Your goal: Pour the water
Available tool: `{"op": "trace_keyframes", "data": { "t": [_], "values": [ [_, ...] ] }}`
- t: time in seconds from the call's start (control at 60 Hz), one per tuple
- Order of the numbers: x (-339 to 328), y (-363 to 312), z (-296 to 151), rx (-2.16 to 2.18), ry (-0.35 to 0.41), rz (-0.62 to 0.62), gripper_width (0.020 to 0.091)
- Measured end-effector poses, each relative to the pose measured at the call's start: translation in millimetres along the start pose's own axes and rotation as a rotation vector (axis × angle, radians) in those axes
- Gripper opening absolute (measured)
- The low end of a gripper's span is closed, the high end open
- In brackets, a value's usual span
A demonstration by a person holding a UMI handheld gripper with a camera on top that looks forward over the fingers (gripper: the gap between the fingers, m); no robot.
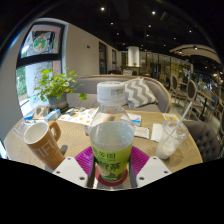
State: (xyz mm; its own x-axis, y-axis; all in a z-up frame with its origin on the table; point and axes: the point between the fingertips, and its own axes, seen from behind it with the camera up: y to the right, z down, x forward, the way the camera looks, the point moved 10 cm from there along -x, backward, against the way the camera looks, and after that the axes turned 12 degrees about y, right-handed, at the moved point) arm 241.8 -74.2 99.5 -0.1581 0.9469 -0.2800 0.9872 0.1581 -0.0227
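- Gripper [111, 166]: two fingers with magenta pads [84, 160] pressed against either side of a bottle, clenched on it at label height.
- Water bottle [111, 132]: clear plastic, white cap on, green label; upright between the fingers, held over or at the near edge of the table (whether its base touches the surface is hidden).
- Mug [44, 142]: tan, handled, upright on the table just to the bottle's left; opening faces up.
- Glass [170, 134]: clear tumbler, upright, on the table to the bottle's right, a little farther off.
- Table [150, 128]: pale wood top, papers and small items beyond the bottle.
- Potted plant [60, 86]: green, at the far left of the table.
- Step in hand: bottle grasped, pouring not begun.
- Next move: cap appears on, so it likely must come off first; then carry the neck over a vessel (mug or glass, unclear which) and tilt slowly.
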Motion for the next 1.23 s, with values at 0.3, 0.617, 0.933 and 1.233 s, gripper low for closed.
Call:
{"op": "trace_keyframes", "data": {
  "t": [0.3,0.617,0.933,1.233],
  "values": [
    [-35,1,-7,0.011,-0.135,0.072,0.086],
    [-179,-42,-55,0.045,-0.23,0.181,0.085],
    [-293,-89,-79,0.053,-0.243,0.27,0.0853],
    [-322,-104,-90,0.017,-0.213,0.281,0.0855]
  ]
}}
